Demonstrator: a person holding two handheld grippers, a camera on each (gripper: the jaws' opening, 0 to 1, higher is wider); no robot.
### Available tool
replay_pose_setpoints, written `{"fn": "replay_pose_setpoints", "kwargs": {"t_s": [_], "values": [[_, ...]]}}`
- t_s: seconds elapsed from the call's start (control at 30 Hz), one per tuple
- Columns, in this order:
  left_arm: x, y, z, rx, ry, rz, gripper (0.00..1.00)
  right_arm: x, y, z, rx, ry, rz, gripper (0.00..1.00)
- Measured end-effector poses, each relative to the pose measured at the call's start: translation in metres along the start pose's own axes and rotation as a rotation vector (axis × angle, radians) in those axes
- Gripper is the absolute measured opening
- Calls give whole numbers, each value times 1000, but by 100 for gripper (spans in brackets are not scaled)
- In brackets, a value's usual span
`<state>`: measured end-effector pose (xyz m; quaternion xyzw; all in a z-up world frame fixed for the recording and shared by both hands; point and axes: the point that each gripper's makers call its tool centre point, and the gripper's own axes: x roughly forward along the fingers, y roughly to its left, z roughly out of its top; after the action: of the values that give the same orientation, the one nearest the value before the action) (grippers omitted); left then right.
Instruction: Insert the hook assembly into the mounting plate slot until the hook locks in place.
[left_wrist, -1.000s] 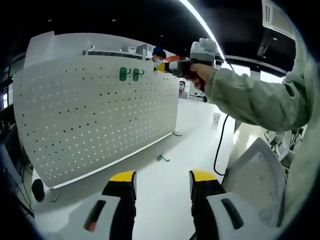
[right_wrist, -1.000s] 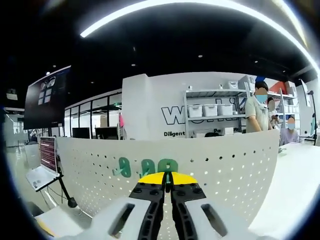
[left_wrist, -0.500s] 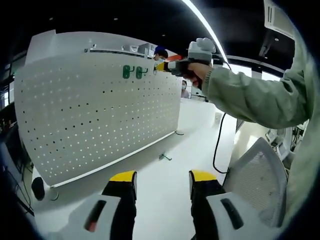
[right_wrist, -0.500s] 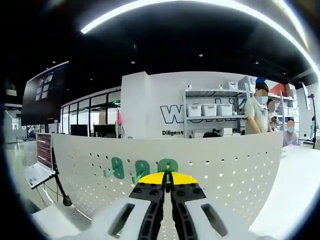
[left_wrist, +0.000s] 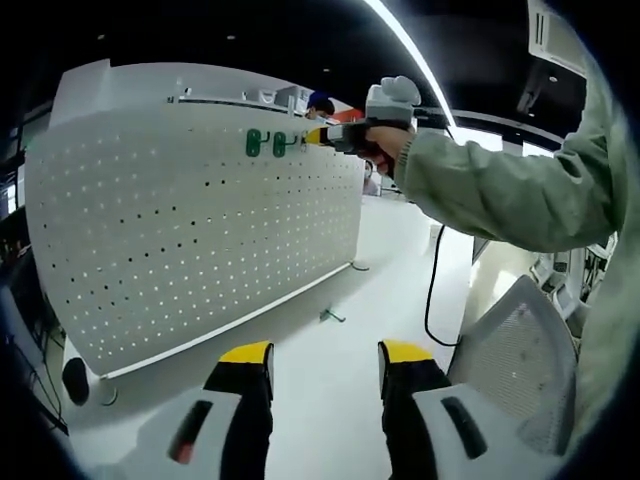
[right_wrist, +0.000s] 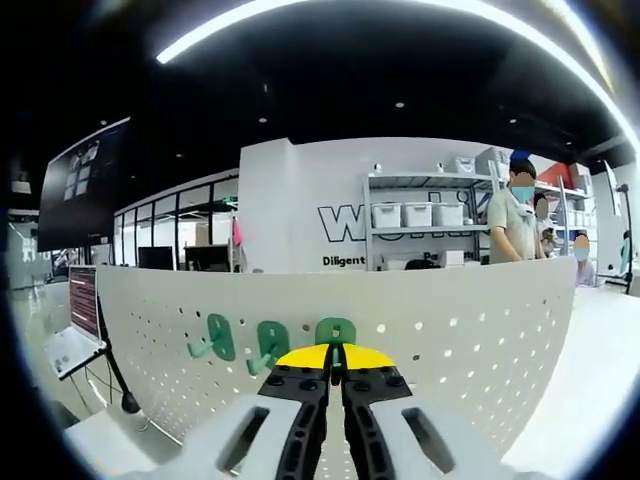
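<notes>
A white perforated mounting plate (left_wrist: 190, 230) stands upright on the table, with two green hooks (left_wrist: 266, 144) hung near its top edge. My right gripper (left_wrist: 314, 135), held in a hand, presses a third green hook (right_wrist: 336, 330) against the plate just right of them. In the right gripper view its jaws (right_wrist: 335, 358) are shut on that hook, and the two hung hooks (right_wrist: 245, 340) sit to its left on the plate (right_wrist: 460, 340). My left gripper (left_wrist: 325, 360) hovers open low over the table with nothing between its fingers.
A loose green hook (left_wrist: 327, 316) lies on the white table (left_wrist: 390, 270) near the plate's foot. A mesh chair (left_wrist: 515, 360) and a black cable (left_wrist: 435, 290) are at right. Beyond the plate are shelves (right_wrist: 425, 225), people (right_wrist: 515, 220) and a laptop (right_wrist: 80, 325).
My right gripper has moved left along the plate's top edge, carrying its hook close beside the two hung hooks. The left gripper has stayed put.
</notes>
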<state>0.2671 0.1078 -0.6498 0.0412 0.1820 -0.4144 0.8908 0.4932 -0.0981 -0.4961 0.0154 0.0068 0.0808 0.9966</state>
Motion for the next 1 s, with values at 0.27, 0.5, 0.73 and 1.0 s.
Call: {"fn": "replay_pose_setpoints", "kwargs": {"t_s": [0.27,0.5,0.73,1.0], "values": [[0,0,0,-2,0,-1,43,1,-3,-2,8,4,-7,2],[-1,1,-1,-5,1,3,43,3,-3,-4,14,10,-8,2],[-1,1,-2,-7,3,5,43,6,-3,-4,-3,16,-12,2],[0,1,-2,-8,1,5,43,7,-4,-7,-15,16,-18,2]]}}
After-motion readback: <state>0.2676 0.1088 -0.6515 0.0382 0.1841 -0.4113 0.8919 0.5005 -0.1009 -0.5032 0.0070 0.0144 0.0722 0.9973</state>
